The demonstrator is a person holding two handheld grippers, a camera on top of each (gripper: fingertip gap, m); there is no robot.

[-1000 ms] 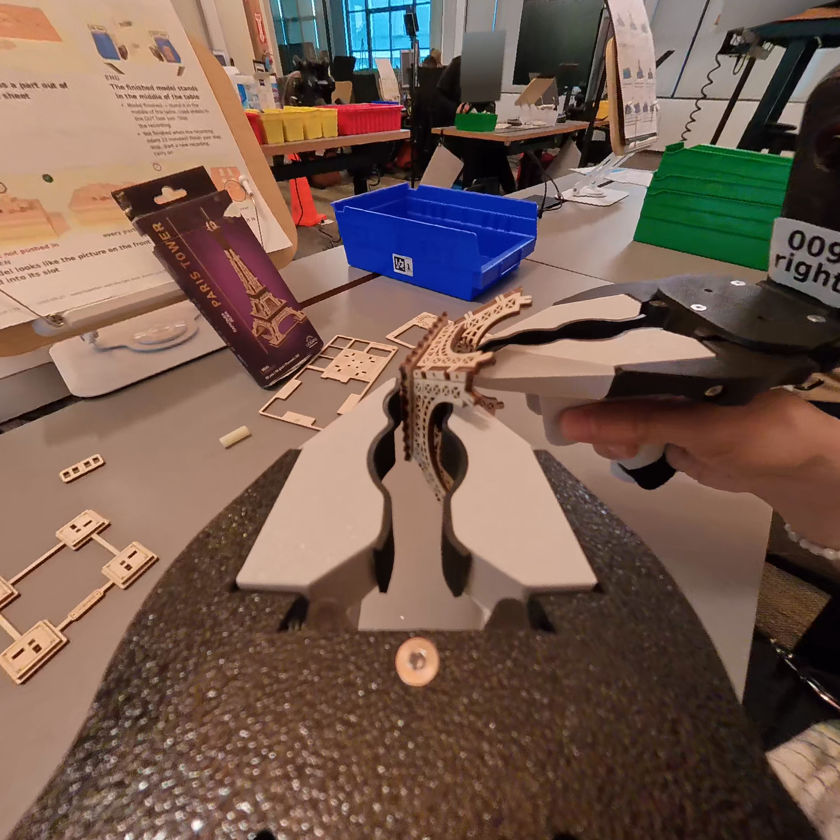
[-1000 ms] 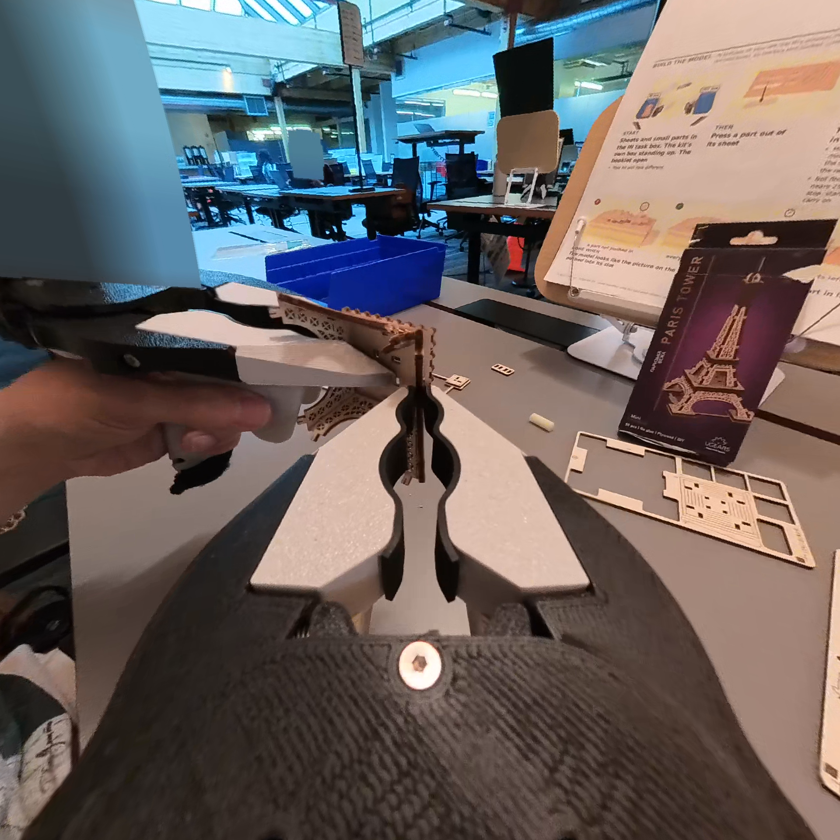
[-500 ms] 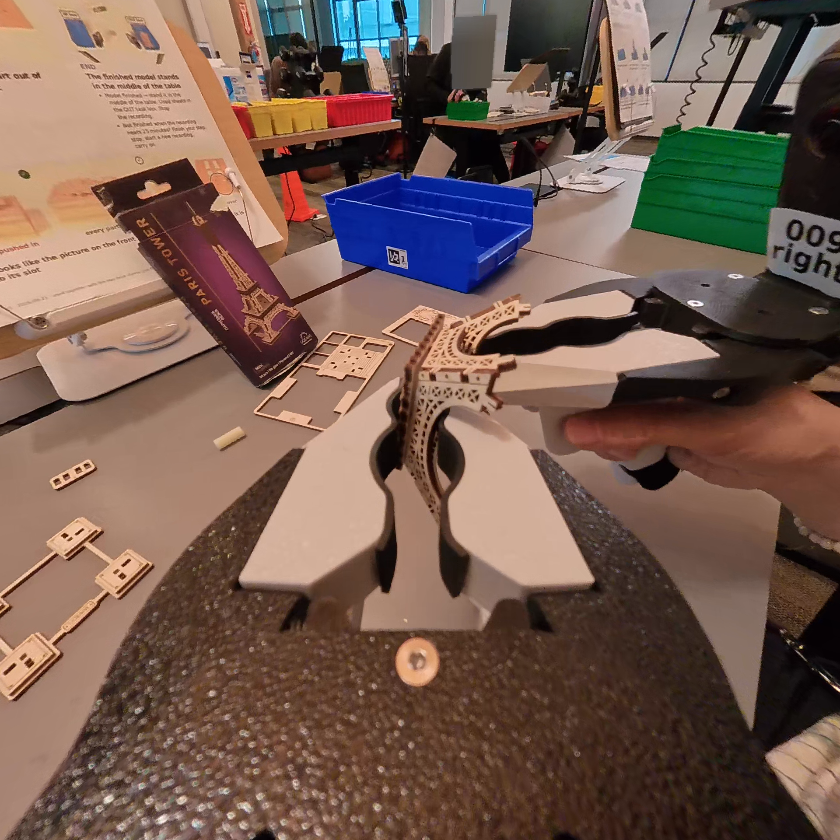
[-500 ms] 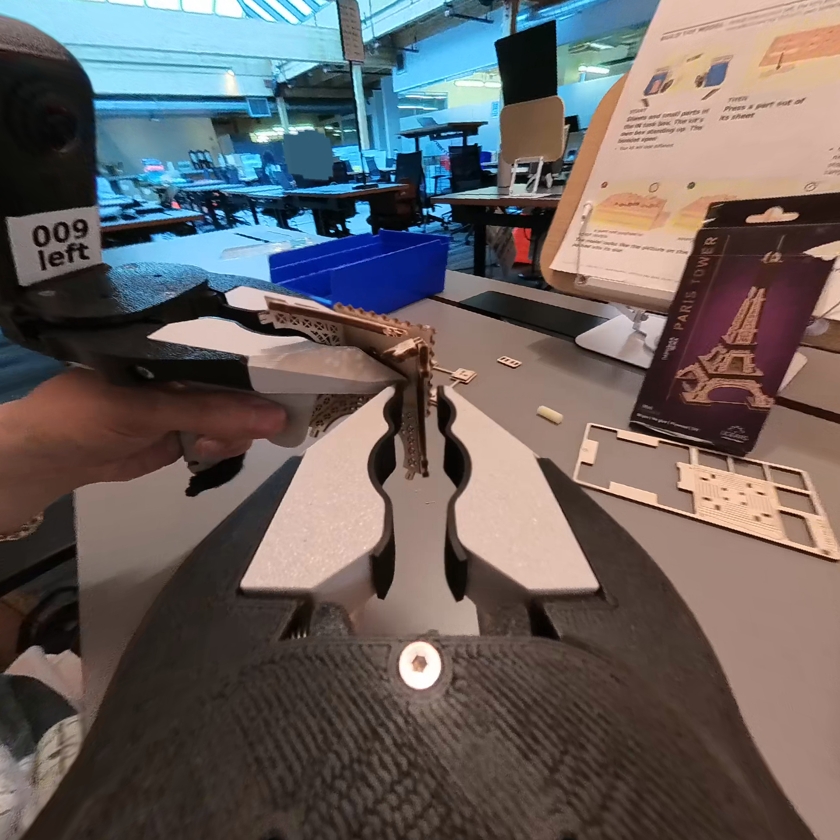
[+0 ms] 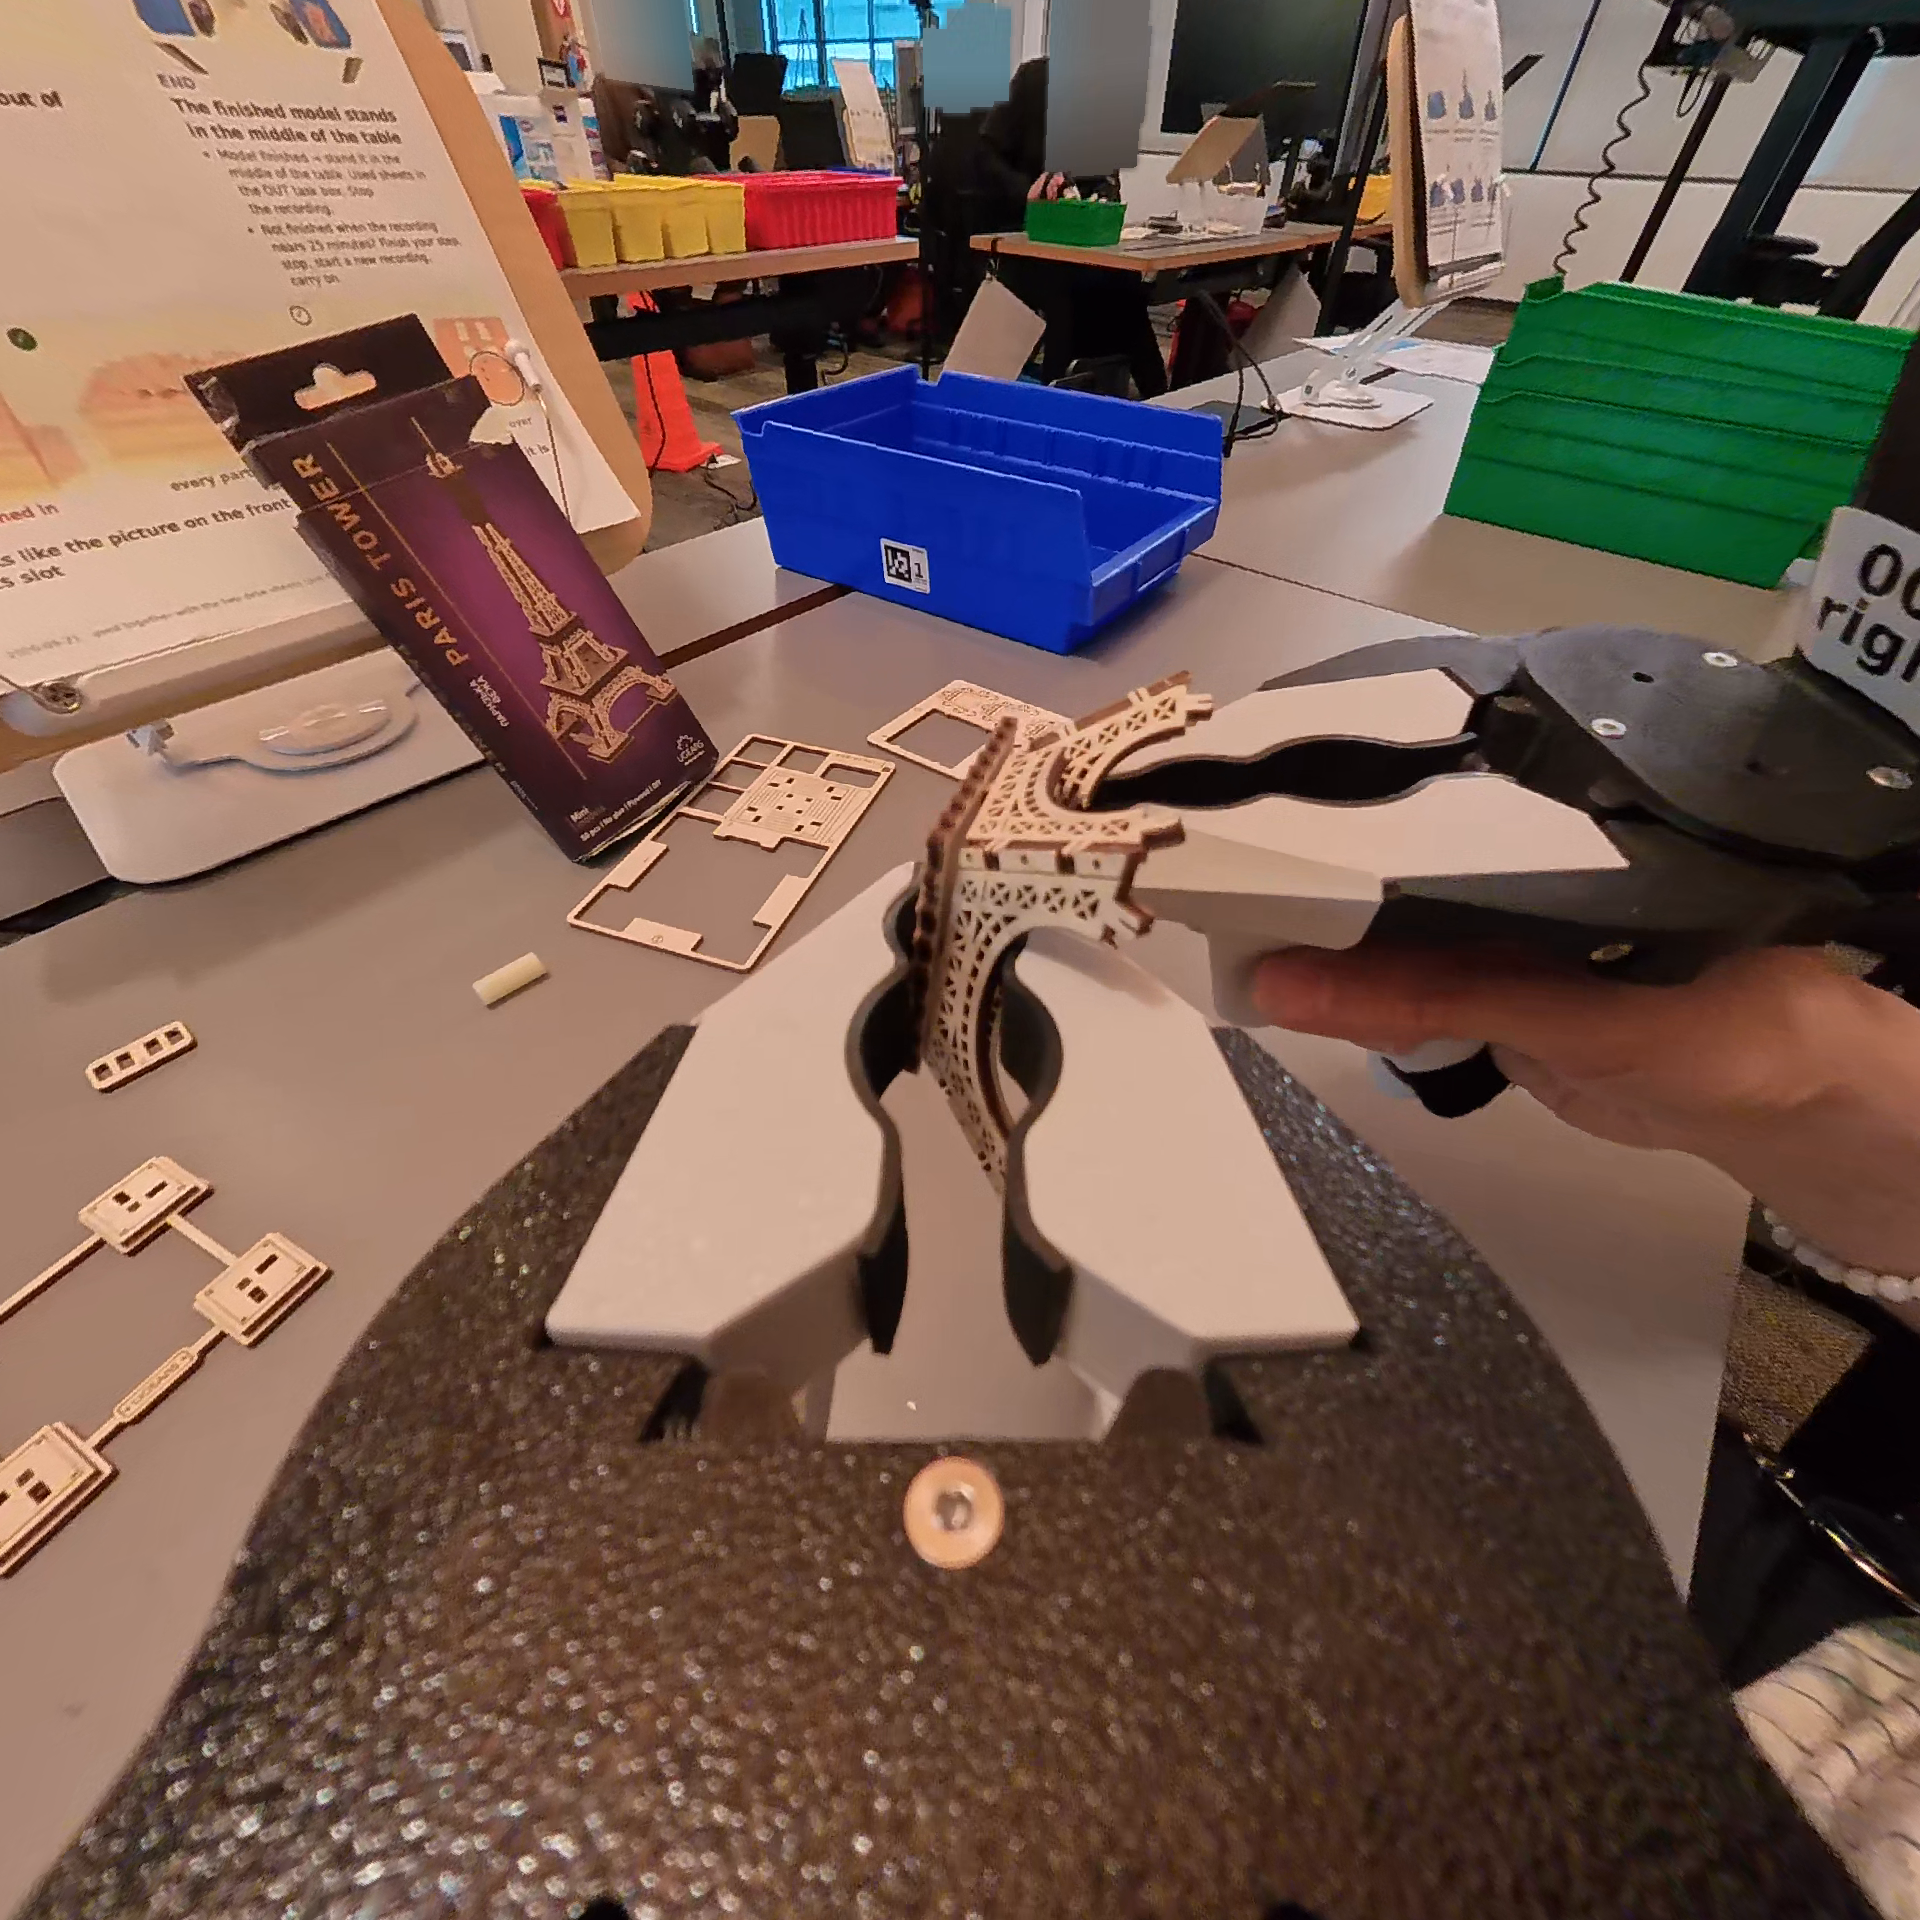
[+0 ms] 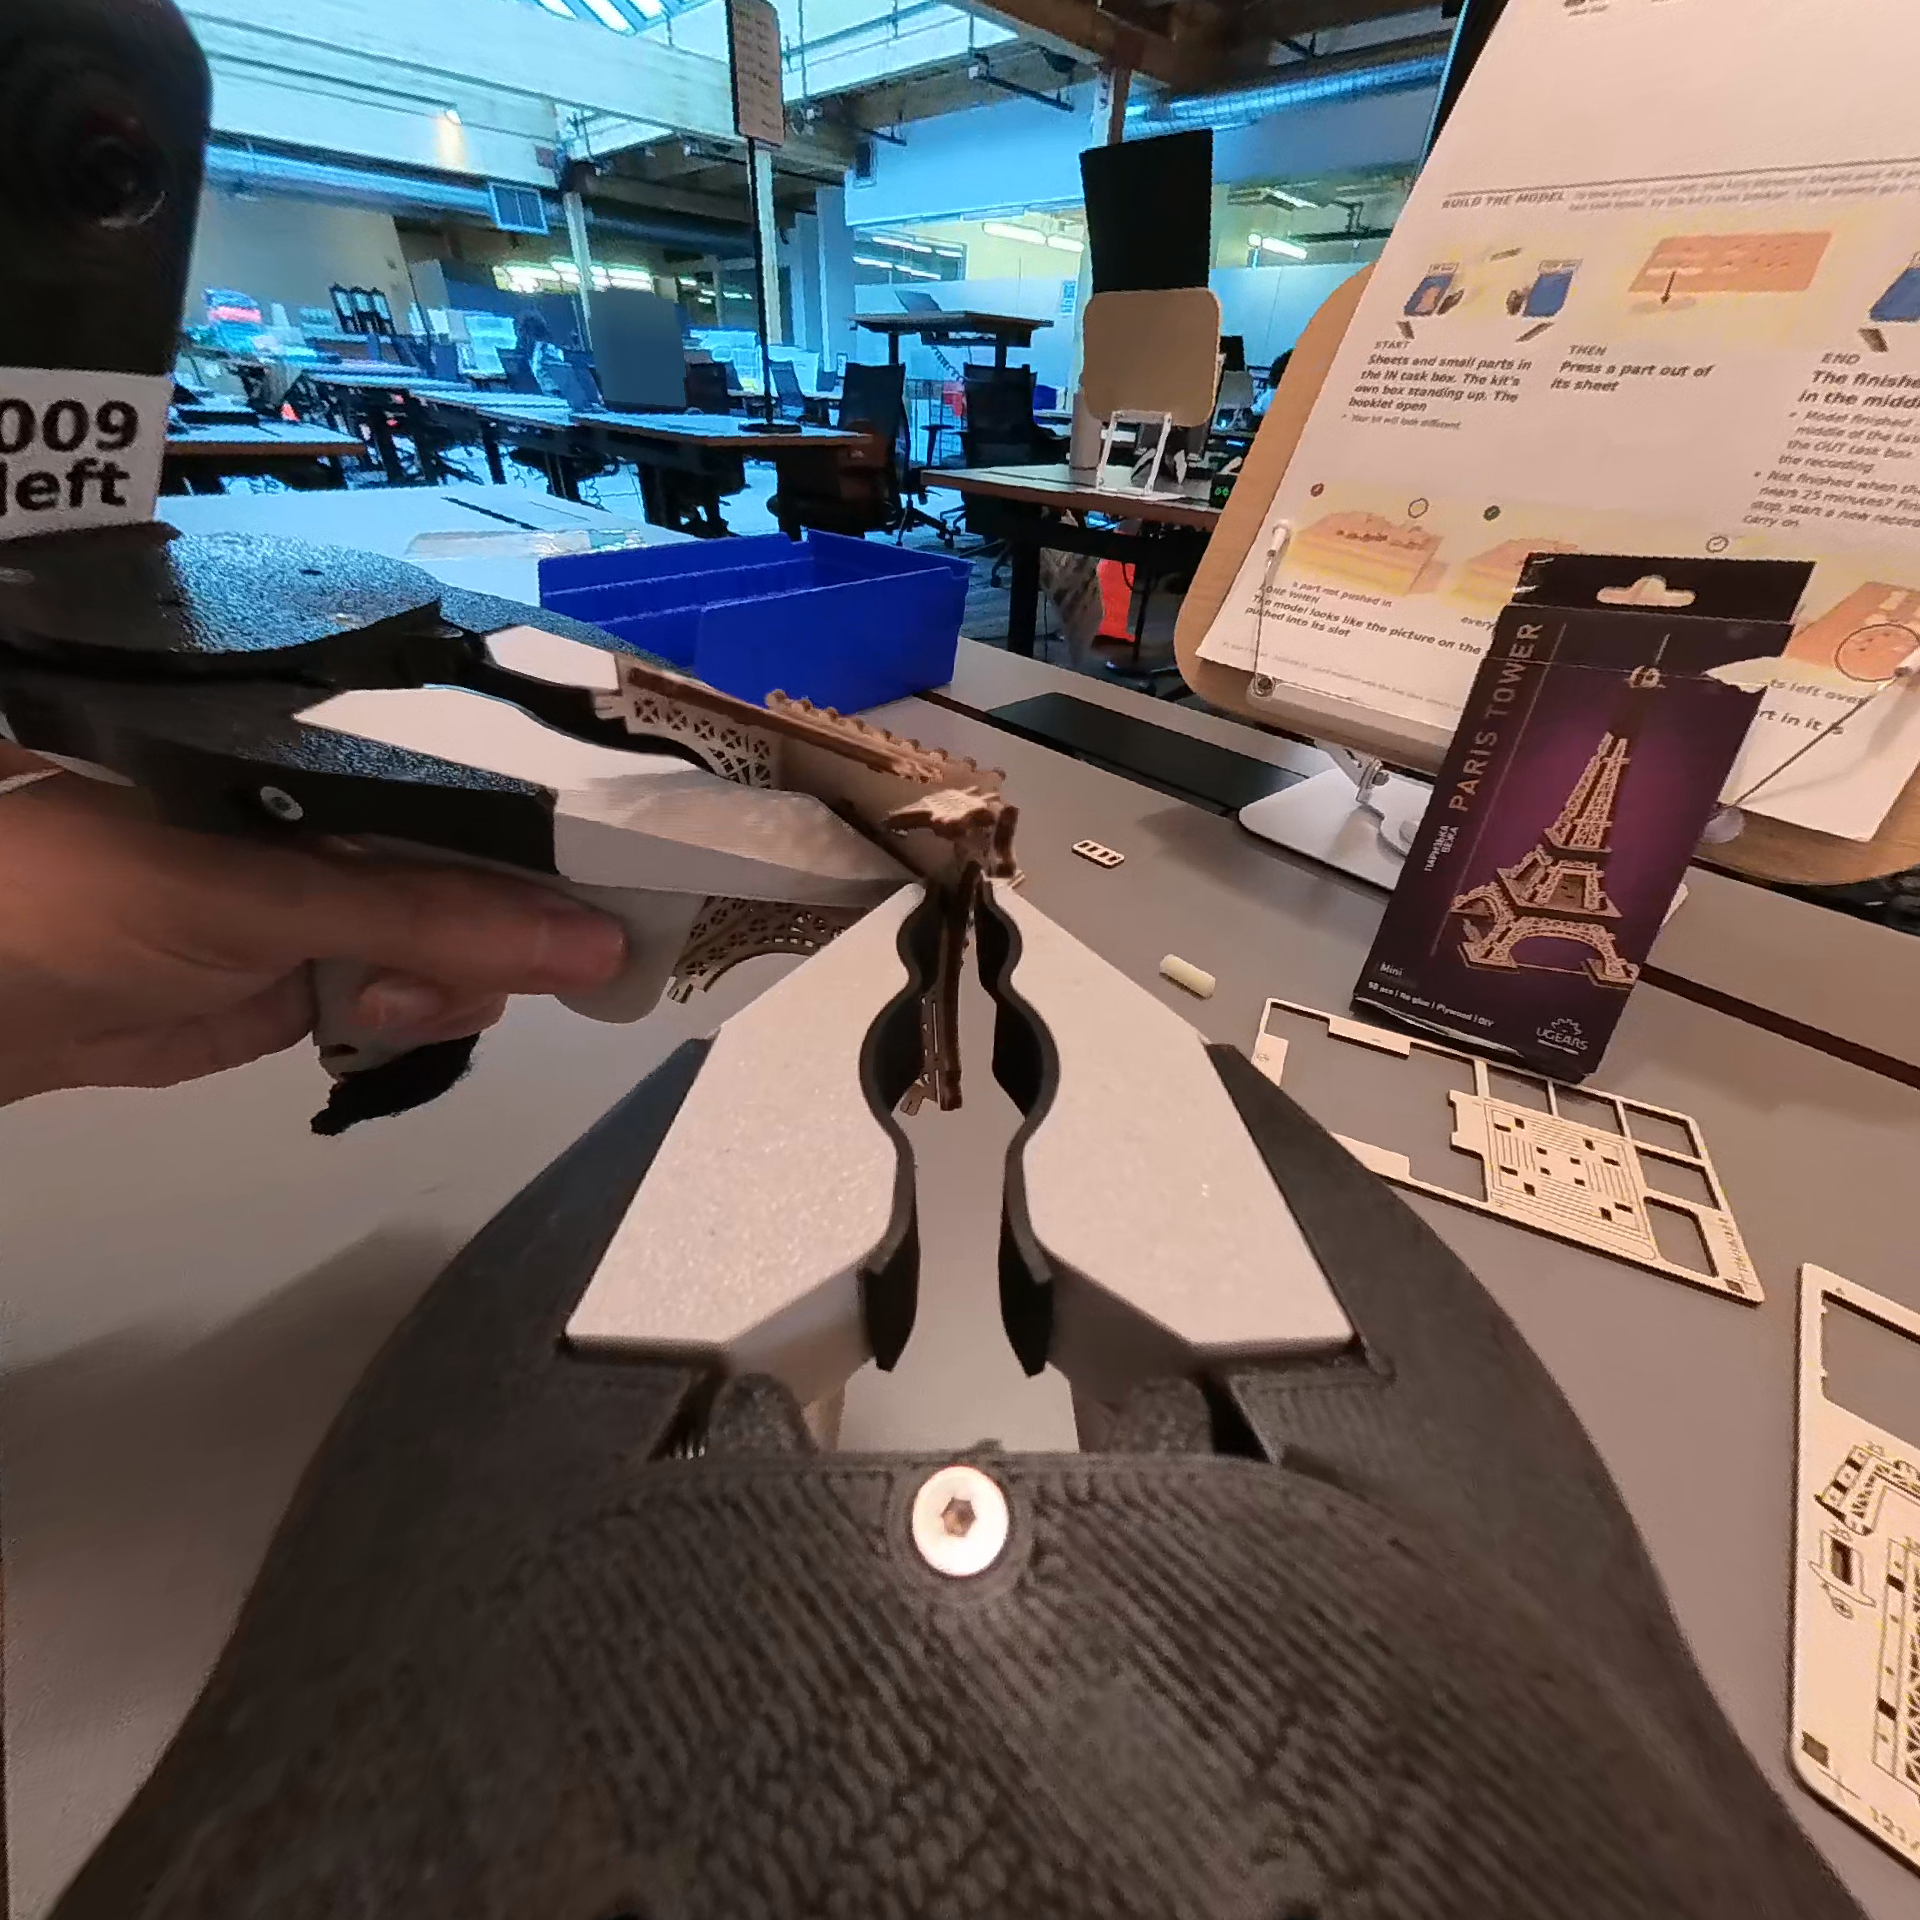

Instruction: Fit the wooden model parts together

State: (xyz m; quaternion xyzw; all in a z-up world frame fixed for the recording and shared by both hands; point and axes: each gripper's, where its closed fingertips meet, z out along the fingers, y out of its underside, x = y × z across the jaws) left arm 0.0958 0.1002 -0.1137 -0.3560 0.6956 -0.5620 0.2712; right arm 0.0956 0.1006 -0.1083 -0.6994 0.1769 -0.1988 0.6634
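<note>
While both my tools meet over the middle of the grey worktop (image 5: pixel 312 935), the tower's base is only partly joined, as I judge it. My left tool (image 5: pixel 951 935) is pinching one lattice leg panel (image 5: pixel 971 1023) edge-on between its pads, and my right tool (image 6: pixel 951 914) is pinched on a second lattice panel (image 5: pixel 1049 821) that meets the first at a corner, held clear of the surface. Two walls look mated; the remaining sides, the upper sections and the spire are still to come, I think. Much stock lies unused: a part-emptied sheet (image 5: pixel 727 852) beside the purple kit box (image 5: pixel 488 613) toward the far edge, a chain of square platform pieces (image 5: pixel 166 1278) at the left edge, a small slotted strip (image 5: pixel 140 1055), a pale stub (image 5: pixel 509 977), and another sheet (image 6: pixel 1860 1475) at the right edge in the right wrist view. An instruction board (image 5: pixel 208 260) stands behind the box, and a blue bin (image 5: pixel 977 509) sits at the far edge, with green bins (image 5: pixel 1673 447) on the neighbouring worktop. Beyond is an open workshop with rows of desks, chairs and coloured bins.
</note>
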